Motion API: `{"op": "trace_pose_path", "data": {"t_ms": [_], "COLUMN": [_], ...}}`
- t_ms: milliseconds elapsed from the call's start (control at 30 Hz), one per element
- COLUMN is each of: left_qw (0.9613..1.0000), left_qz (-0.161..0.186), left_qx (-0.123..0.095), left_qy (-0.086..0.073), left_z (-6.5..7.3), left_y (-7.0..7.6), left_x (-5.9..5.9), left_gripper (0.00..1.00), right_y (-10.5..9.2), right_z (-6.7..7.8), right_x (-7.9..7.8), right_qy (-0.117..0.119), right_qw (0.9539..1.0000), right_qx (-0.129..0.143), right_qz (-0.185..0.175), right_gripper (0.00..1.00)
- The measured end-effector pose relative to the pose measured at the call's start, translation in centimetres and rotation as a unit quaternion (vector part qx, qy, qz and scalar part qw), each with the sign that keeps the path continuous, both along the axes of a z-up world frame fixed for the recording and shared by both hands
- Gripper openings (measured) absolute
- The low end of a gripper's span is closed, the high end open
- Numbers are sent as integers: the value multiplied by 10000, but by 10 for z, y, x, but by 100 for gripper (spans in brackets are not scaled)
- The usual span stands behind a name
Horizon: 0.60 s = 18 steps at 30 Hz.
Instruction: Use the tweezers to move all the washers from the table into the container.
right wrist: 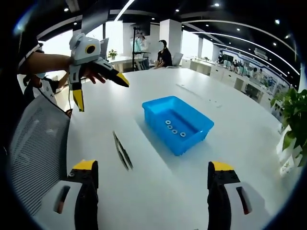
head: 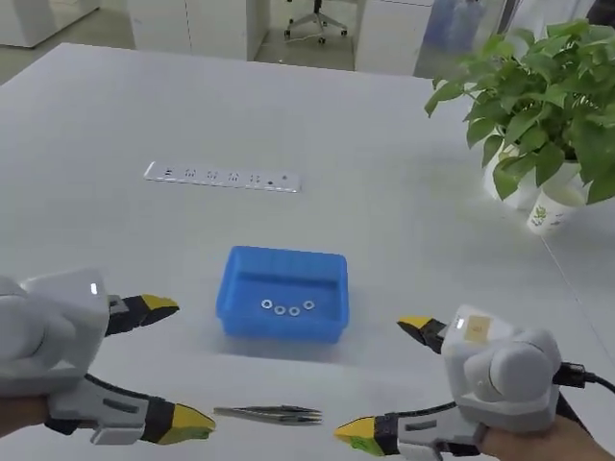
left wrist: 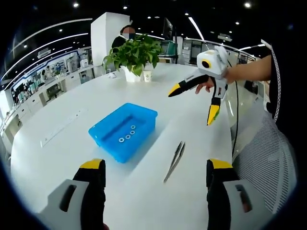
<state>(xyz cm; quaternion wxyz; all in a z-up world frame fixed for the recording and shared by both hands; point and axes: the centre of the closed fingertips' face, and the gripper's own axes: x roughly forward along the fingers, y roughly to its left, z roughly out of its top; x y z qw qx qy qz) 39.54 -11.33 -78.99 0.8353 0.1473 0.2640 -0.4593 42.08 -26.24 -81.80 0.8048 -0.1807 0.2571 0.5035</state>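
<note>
I have both grippers hanging low over the white tabletop (head: pixel 384 221), one on each side of the work. The left gripper (head: pixel 189 363), white-bodied with black jaws tipped in yellow, has its jaws spread wide with nothing between them. The right gripper (head: pixel 373 377), the same build, also stands with its jaws well apart and bare. In the left gripper view I see the right gripper (left wrist: pixel 191 108) raised off the table, held in a person's hand (left wrist: pixel 205 85).

The slim silver metal tweezers (head: pixel 269 413) lie flat on the table between the two grippers and touch neither. They sit on the near side of the shallow blue plastic rectangular container (head: pixel 279 327), a little apart from its front wall. Four small silver ring washers (head: pixel 280 309) rest in a short row on the container's floor, close to each other.

Beyond the container a long white power strip (head: pixel 221 178) lies flat on the table. A leafy green plant in a white pot (head: pixel 538 115) stands at the far right of the table.
</note>
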Motion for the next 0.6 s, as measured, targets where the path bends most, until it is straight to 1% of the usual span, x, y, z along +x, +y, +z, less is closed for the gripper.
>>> {"op": "trace_pose_path", "data": {"t_ms": [67, 167, 233, 367, 500, 600], "left_qw": [10000, 10000, 10000, 10000, 9999, 9999], "left_qz": [10, -11, -16, -25, -97, -104], "left_qx": [-25, -22, -3, -56, 64, 71], "left_qy": [-23, -27, -40, -36, -33, -13], "left_z": [1, 2, 2, 4, 2, 1], "left_y": [-1, -3, -3, -3, -1, -1], "left_x": [2, 3, 4, 4, 2, 2], "left_gripper": [94, 98, 99, 99, 99, 99], "right_y": [0, 1, 0, -2, -4, -4], "right_z": [0, 1, 1, 1, 0, 0], "right_x": [-1, -3, -4, -5, -6, -7], "right_qy": [-23, -19, -16, 9, 18, 23], "right_qw": [10000, 10000, 10000, 10000, 10000, 10000], "right_qx": [-19, 12, 13, 49, 34, 16], "right_qz": [6, 26, 4, -20, -19, -14], "right_gripper": [100, 100, 100, 100, 100, 100]}}
